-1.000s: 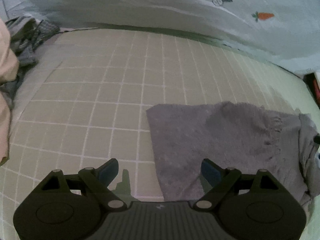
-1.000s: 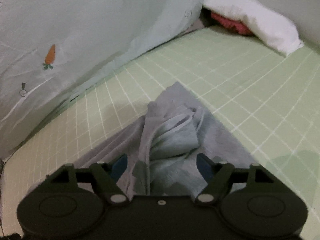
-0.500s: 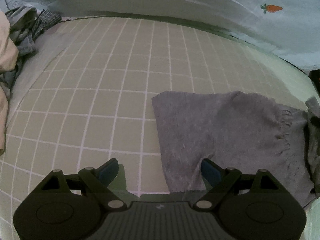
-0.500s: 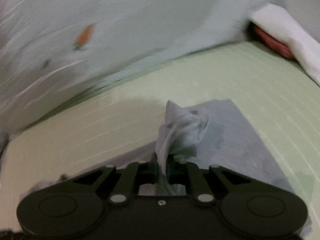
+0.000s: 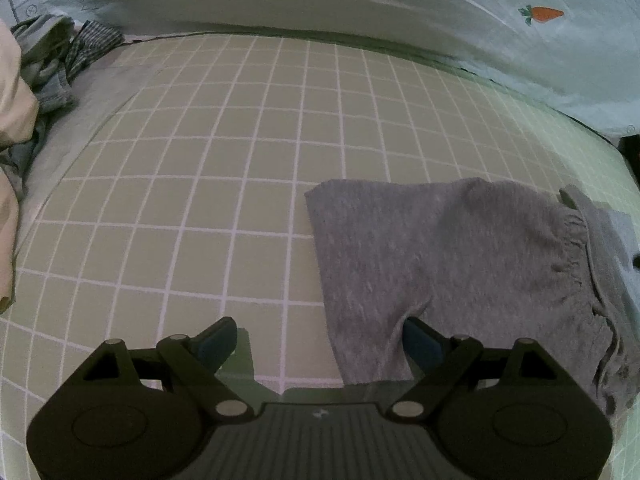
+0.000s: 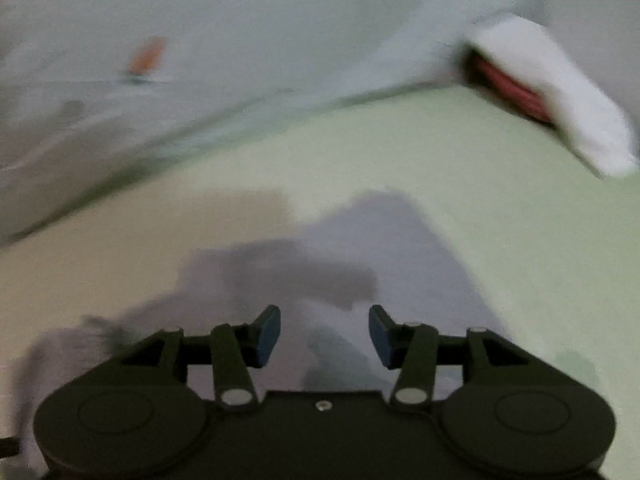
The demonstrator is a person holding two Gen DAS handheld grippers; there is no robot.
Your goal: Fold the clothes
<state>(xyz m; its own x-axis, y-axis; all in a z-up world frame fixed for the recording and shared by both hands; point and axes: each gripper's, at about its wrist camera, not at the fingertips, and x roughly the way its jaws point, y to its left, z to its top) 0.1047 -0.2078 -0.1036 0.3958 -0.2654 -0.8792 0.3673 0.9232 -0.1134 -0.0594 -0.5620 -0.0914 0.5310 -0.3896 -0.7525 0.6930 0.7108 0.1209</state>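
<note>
A grey garment point(image 5: 460, 264) lies flat on the green checked bed sheet point(image 5: 240, 160), its gathered waistband toward the right. My left gripper point(image 5: 320, 342) is open low over the garment's near left corner, right fingertip point(image 5: 420, 342) touching the cloth, left one over bare sheet. In the blurred right wrist view the same grey garment point(image 6: 360, 248) spreads below my right gripper point(image 6: 325, 330), which is open with nothing between its fingers.
A pale blue quilt point(image 5: 400, 8) with a carrot print runs along the far side. A heap of striped and beige clothes point(image 5: 40, 64) sits far left. A white pillow point(image 6: 560, 104) over something red lies at the far right.
My right gripper shut on a bunched part of the grey garment, lifted it, then opened and let it drop flat. The left gripper shifted slightly left over the garment's corner.
</note>
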